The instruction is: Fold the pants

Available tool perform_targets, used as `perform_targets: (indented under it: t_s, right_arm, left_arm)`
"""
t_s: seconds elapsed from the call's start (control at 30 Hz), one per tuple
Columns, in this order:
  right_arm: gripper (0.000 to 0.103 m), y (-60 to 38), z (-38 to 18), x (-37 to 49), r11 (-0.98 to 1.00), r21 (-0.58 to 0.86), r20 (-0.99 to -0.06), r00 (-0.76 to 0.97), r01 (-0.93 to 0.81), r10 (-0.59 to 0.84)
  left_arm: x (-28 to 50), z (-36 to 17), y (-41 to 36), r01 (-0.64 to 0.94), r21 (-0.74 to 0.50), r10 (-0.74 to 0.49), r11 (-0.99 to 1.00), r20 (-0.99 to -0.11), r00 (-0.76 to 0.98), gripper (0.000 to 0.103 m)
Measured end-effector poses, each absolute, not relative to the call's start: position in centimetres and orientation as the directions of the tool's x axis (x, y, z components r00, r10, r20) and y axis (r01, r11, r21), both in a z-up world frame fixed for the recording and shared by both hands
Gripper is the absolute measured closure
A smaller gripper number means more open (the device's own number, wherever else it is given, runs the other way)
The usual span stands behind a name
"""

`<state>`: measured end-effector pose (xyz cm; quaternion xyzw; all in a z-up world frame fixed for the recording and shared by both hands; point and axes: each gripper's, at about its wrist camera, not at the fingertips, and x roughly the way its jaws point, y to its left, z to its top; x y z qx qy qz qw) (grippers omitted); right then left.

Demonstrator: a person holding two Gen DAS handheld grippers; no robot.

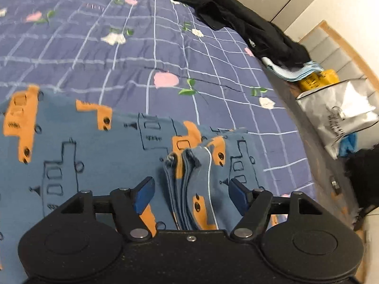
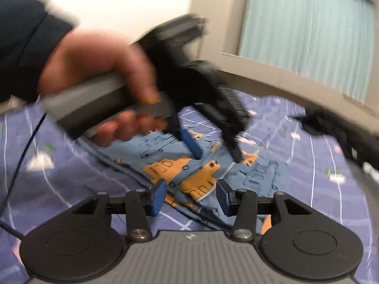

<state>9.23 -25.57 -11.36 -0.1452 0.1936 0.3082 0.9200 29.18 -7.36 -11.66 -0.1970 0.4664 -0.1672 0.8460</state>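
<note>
Left gripper (image 1: 190, 193): jaws stand wide apart; a bunched stack of the pants' edges rises between the blue pads (image 1: 144, 195) but neither pad presses on it; nothing is gripped
Left gripper seen from the right wrist view (image 2: 214, 148): blurred, held by a hand (image 2: 99, 80) in a dark sleeve (image 2: 26, 37); its open fingers point down at the pants, whether the tips touch the cloth cannot be told
Right gripper (image 2: 189, 197): jaws about half open; the near edge of the pants lies between and under the blue pads (image 2: 157, 196), with a gap on each side; it has hold of nothing
Pants (image 1: 94, 146): blue cloth printed with orange vehicles and outlined buildings; lying on the bed in front of both grippers; folded edges with white piping stacked up at the left gripper
Bed (image 1: 118, 54): covered by a purple sheet with a white grid and pink and white flowers; the pants rest on it
Dark clothes (image 1: 248, 23): a black heap on the far right edge of the bed, well apart from the pants
Silver bag (image 1: 341, 111): beside the bed on the right, near a yellow package (image 1: 317, 80)
</note>
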Motion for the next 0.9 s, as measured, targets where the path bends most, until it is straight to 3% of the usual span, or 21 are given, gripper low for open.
perform_targets:
  t_s: [0.07,0.23,0.47,0.6,0.73,0.9]
  right_arm:
    - [0.050,-25.5,-11.4,9.9,0.775,-0.159,-0.466,0.739,-0.611,0.487]
    - [0.054,-23.2,-12.3,10.8,0.728,-0.285,-0.528,0.736,-0.623,0.423]
    - [0.060,-19.9,-14.1,9.5,0.591,-0.513,-0.541,0.769,-0.623,0.341]
    - [0.067,-18.7,-14.8,9.7,0.522,-0.595,-0.541,0.785,-0.611,0.302]
    - [0.086,-18.6,-14.2,10.1,0.551,-0.563,-0.551,0.777,-0.616,0.305]
    - [0.091,-20.8,-11.8,11.8,0.735,-0.323,-0.566,0.744,-0.596,0.355]
  left_arm:
    - [29.1,-12.2,-6.6,0.087,-0.547,-0.510,0.832,-0.695,0.508,0.026]
    - [28.8,-13.5,-5.8,0.060,-0.690,-0.628,0.722,-0.615,0.477,0.026]
    - [28.7,-15.0,-4.5,0.012,-0.811,-0.713,0.585,-0.507,0.485,0.026]
    - [28.9,-14.9,-4.3,0.038,-0.813,-0.726,0.581,-0.497,0.476,0.026]
    - [28.7,-14.2,-4.4,0.109,-0.746,-0.697,0.658,-0.547,0.464,0.026]
    - [28.4,-13.7,-4.8,0.154,-0.698,-0.675,0.700,-0.575,0.462,0.022]
